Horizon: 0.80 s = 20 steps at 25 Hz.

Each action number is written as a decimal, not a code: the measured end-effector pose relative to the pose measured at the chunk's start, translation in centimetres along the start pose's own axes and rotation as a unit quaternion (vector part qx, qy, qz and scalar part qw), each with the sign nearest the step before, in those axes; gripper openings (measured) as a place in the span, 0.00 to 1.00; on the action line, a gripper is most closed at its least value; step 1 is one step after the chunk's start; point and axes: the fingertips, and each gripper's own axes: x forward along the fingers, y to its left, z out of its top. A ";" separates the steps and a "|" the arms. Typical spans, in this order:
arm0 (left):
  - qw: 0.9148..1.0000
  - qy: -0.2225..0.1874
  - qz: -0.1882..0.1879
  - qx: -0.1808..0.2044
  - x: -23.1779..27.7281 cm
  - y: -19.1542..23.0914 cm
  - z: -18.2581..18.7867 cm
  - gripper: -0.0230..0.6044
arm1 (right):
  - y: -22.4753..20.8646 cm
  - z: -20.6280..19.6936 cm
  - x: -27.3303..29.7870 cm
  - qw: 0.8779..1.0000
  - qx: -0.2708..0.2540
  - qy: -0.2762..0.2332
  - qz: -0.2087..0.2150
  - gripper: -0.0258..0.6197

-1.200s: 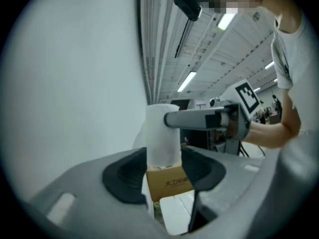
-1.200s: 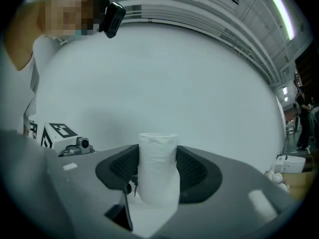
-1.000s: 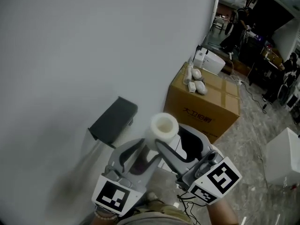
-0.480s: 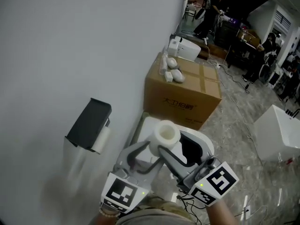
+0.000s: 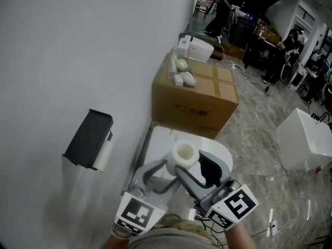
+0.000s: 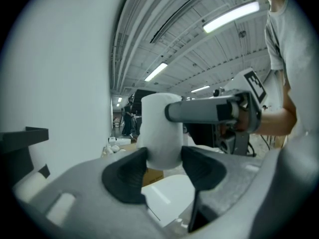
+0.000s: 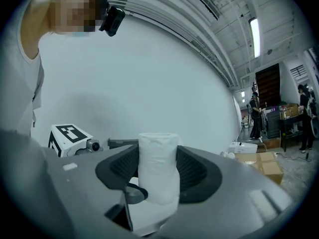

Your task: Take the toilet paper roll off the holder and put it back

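Note:
A white toilet paper roll (image 5: 184,153) stands upright over a white toilet, gripped from two sides. My left gripper (image 5: 167,169) is shut on its lower end; in the left gripper view the roll (image 6: 160,128) sits between both dark pads (image 6: 124,176). My right gripper (image 5: 191,166) is shut on it too, and the roll (image 7: 158,168) fills the gap in the right gripper view. The dark grey holder (image 5: 88,137) hangs on the wall to the left, apart from the roll, with a white cylinder (image 5: 102,156) under its lid.
A white toilet (image 5: 167,138) stands below the grippers against the pale wall. Behind it is a cardboard box (image 5: 194,100) with small white items on top. A white box (image 5: 303,144) stands on the marble floor at right, with people and equipment far back.
The view has drawn back and shifted. The holder now lies farther left of the roll, and more of the toilet shows. Both grippers stay shut on the roll.

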 end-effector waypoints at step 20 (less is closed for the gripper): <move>1.000 0.002 0.019 0.011 -0.6 0.7 1.1 0.37 | 0.4 1.0 0.4 1.000 0.003 -0.016 0.018 0.41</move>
